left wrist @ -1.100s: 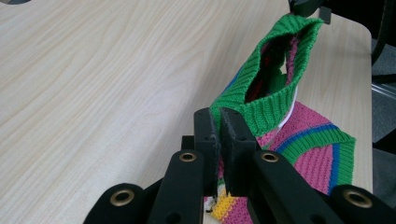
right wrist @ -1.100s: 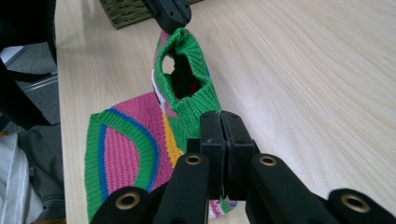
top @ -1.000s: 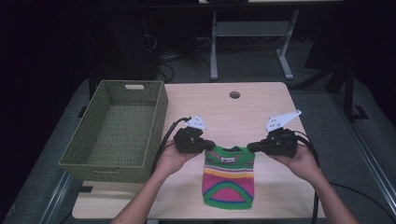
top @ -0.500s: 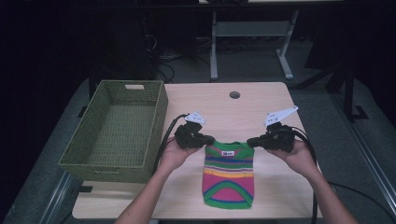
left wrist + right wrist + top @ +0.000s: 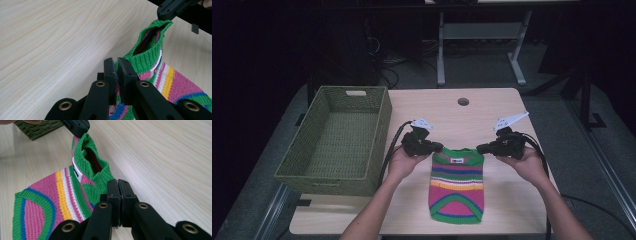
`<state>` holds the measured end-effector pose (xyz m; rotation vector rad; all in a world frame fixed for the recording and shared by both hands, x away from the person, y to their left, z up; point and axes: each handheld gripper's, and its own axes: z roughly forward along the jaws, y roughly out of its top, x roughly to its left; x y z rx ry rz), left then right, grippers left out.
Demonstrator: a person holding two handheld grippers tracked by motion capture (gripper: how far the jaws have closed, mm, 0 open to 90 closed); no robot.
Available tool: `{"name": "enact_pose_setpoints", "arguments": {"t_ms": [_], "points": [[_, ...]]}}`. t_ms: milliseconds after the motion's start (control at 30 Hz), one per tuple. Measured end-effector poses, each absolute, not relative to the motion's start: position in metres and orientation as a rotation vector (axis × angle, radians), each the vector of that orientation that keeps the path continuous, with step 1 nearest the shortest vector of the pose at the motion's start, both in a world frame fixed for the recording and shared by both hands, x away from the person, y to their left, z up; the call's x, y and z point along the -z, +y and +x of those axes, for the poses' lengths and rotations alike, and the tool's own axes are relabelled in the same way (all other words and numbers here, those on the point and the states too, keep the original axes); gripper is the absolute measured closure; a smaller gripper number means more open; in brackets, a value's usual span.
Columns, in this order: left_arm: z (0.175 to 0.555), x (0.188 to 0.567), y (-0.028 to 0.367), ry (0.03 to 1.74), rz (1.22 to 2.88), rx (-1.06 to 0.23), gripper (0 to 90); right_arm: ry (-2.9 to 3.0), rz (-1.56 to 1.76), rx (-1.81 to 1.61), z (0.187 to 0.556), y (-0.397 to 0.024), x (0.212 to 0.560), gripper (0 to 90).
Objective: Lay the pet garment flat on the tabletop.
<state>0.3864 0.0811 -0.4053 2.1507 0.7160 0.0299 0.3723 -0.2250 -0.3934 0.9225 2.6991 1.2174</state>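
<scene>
Striped knit in green, pink, yellow and blue, the small sweater [image 5: 456, 185] lies flat on the near half of the pale wooden table [image 5: 447, 107], its green collar toward the far side and its hem toward the near edge. At the collar's left corner the left gripper [image 5: 438, 147] has its jaws pinched together on the green ribbing. At the collar's right corner the right gripper [image 5: 481, 148] is likewise clamped tight on the green knit. Between the two grips the collar edge is lifted slightly off the wood. On the table's left side a green woven basket [image 5: 362, 100] stands beside the left hand [image 5: 401, 164].
</scene>
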Motion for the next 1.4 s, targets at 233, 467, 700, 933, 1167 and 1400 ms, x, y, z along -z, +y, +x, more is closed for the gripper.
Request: {"name": "enact_pose_setpoints", "arguments": {"t_ms": [233, 467, 700, 933, 1167, 1400], "points": [[0.395, 0.411, 0.079, 0.749, 2.144, -0.025, 85.5, 2.696, 0.967, -1.221, 0.38, -0.226, 0.4, 88.1], [0.402, 0.417, 0.074, 0.757, 2.163, -0.045, 85.4, 2.692, 0.989, -1.211, 0.386, -0.227, 0.407, 88.1], [0.41, 0.424, 0.072, 0.785, 2.163, -0.033, 85.4, 2.688, 1.024, -1.219, 0.393, -0.229, 0.412, 88.1], [0.415, 0.427, 0.07, 0.816, 2.148, -0.021, 85.4, 2.685, 1.044, -1.213, 0.398, -0.227, 0.415, 87.7], [0.419, 0.428, 0.071, 0.832, 2.141, -0.037, 85.1, 2.679, 1.057, -1.224, 0.403, -0.229, 0.418, 87.4], [0.419, 0.425, 0.074, 0.863, 2.09, -0.049, 74.4, 2.634, 1.075, -1.148, 0.406, -0.228, 0.419, 70.1]]}}
